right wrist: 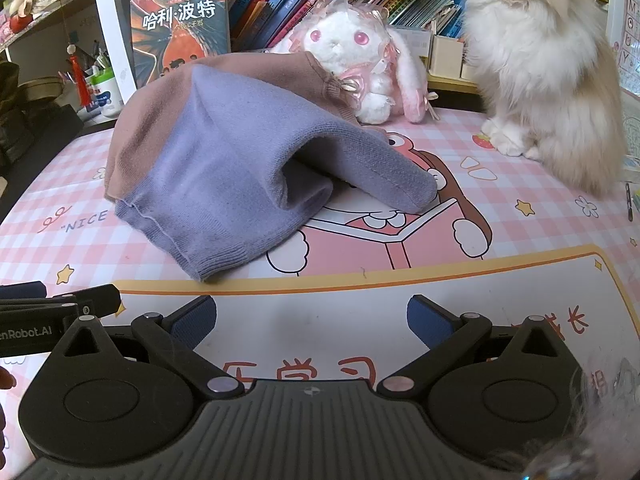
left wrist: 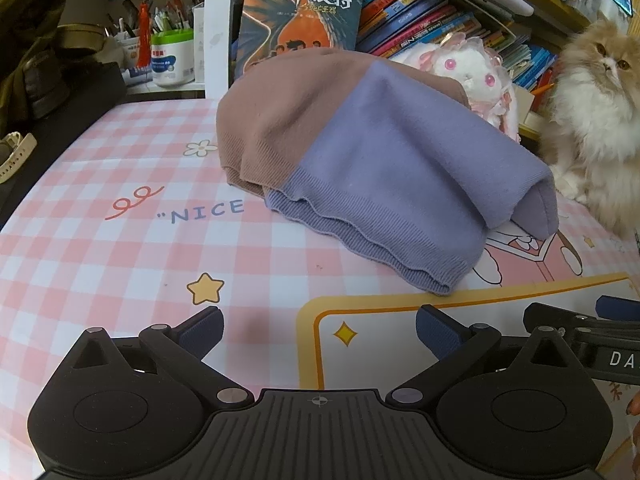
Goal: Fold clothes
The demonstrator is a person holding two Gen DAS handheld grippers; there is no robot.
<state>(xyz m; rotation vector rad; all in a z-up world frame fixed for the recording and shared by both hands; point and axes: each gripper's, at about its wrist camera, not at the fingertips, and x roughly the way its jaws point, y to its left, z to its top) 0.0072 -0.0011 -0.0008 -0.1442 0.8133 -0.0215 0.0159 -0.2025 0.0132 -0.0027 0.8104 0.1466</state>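
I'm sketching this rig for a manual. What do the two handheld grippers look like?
Both match: the left gripper and right gripper have matte black bodies with ribbed centres, round side housings, silver pivot pins and textured blue finger pads. White lettering marks their sides. No cables or sleeves are visible.

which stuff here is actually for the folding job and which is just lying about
For the job:
sweater
left gripper
right gripper

Just lying about:
cat
plush bunny
Harry Potter book
shelf books
pen pot
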